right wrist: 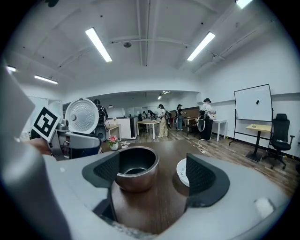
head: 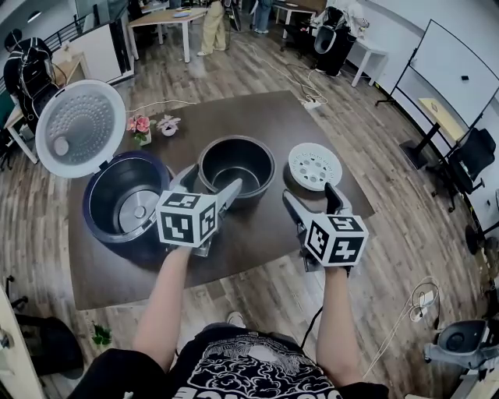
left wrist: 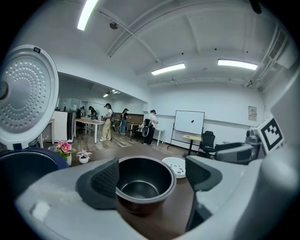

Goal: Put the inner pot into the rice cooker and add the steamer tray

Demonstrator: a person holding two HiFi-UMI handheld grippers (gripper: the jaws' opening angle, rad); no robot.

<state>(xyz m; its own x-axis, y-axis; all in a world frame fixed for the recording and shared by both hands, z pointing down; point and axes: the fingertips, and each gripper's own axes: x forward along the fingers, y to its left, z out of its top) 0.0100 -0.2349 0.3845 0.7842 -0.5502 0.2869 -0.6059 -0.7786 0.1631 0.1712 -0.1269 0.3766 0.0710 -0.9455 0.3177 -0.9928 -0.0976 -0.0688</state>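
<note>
The dark metal inner pot [head: 236, 166] [left wrist: 145, 183] [right wrist: 136, 172] stands empty on the brown table [head: 249, 234]. To its left is the dark blue rice cooker [head: 126, 196] [left wrist: 23, 164], its cavity bare and its white lid [head: 80, 128] [left wrist: 26, 96] raised. Right of the pot lies the white perforated steamer tray [head: 314, 165] [left wrist: 173, 165] [right wrist: 183, 172]. My left gripper [head: 209, 187] [left wrist: 152, 176] is open just in front of the pot, holding nothing. My right gripper [head: 312, 199] [right wrist: 152, 176] is open too, nearer the table's front edge, below the tray.
Two small flower pots [head: 152, 126] stand at the back left of the table. Behind the table are office desks [head: 168, 19], people, a whiteboard [head: 452, 70] and a cable with a power strip [head: 312, 100] on the wooden floor.
</note>
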